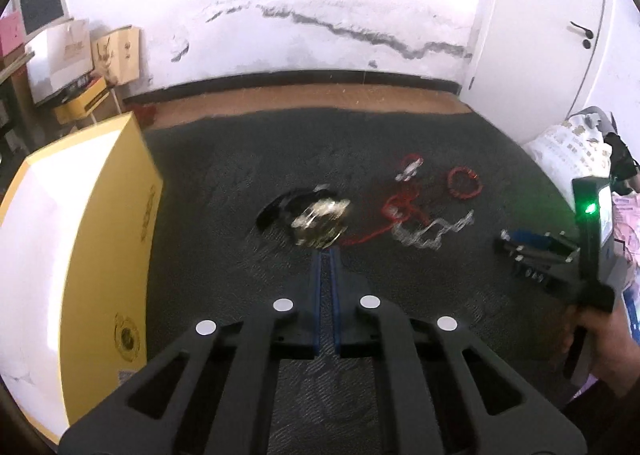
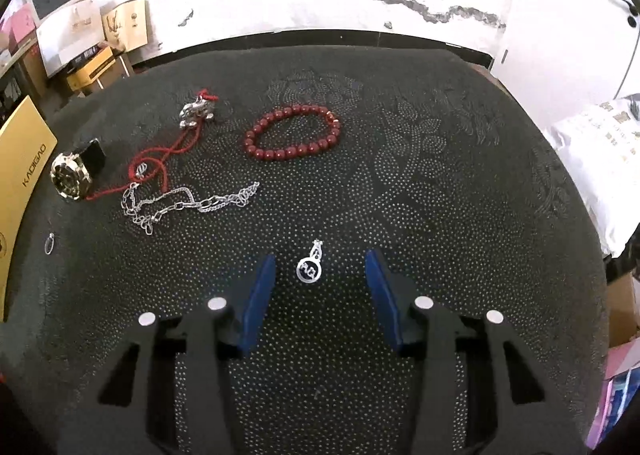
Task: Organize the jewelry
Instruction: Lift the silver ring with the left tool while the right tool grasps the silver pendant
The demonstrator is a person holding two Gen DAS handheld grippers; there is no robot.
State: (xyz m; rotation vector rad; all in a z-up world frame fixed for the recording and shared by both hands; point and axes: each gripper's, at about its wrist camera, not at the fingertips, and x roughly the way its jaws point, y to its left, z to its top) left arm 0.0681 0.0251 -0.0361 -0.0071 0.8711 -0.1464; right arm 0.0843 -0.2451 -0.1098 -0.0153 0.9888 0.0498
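A gold-faced watch [image 1: 318,223] with a black strap lies on the dark mat, just beyond my left gripper [image 1: 326,253], whose jaws are nearly together with a thin gap; whether they pinch anything is unclear. The watch also shows in the right wrist view [image 2: 72,175]. My right gripper [image 2: 320,267] is open, its jaws either side of a small round silver pendant [image 2: 309,269]. A red bead bracelet [image 2: 294,133], a silver chain [image 2: 180,203] and a red cord with a silver charm [image 2: 196,111] lie further back.
A yellow box [image 1: 80,255] stands at the mat's left edge, also in the right wrist view [image 2: 20,175]. A small ring [image 2: 49,243] lies near it. A patterned pillow [image 2: 592,159] sits on the right. Cardboard boxes [image 1: 116,55] stand by the far wall.
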